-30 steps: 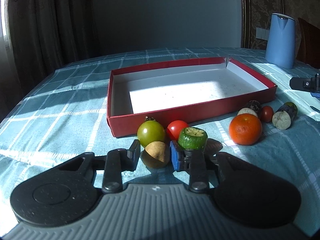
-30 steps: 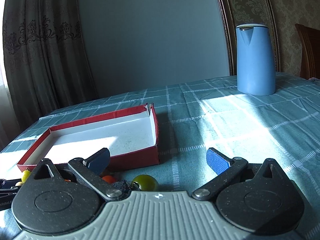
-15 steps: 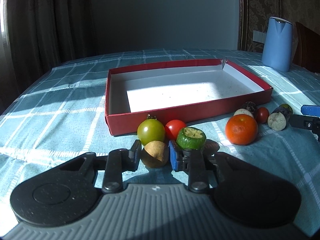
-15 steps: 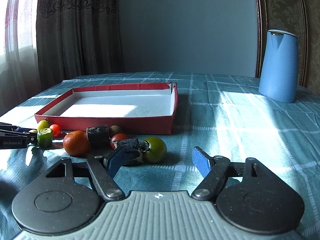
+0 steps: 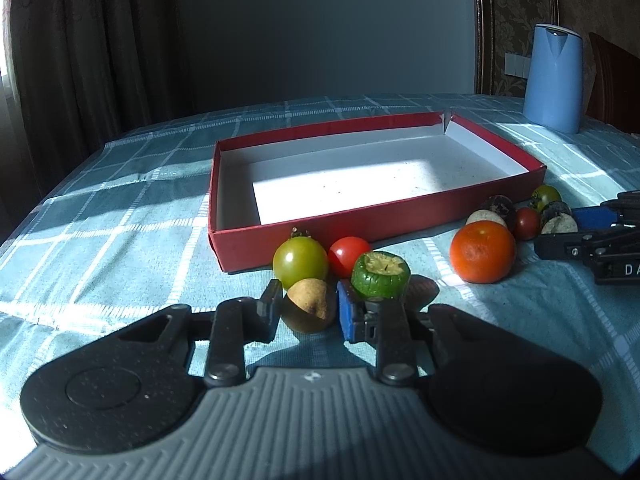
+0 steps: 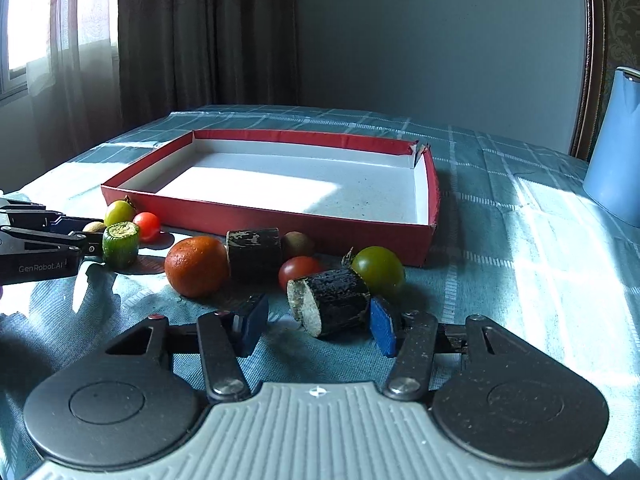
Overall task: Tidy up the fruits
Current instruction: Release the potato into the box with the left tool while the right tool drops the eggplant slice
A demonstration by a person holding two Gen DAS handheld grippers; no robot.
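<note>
The left gripper pinched a round, matte brown fruit between its fingers on the checked teal tablecloth. The right gripper stood partly open around a dark, rough-barked cylinder lying on its side; contact was unclear. Just beyond sat a cut green stub, glossy tomatoes and a dimpled orange, before the shallow red cardboard box.

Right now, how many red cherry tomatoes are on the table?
2. One red cherry tomato sits against the red box beside the green tomato; the other red cherry tomato lies behind the dark cylinder piece. More may be hidden.
</note>
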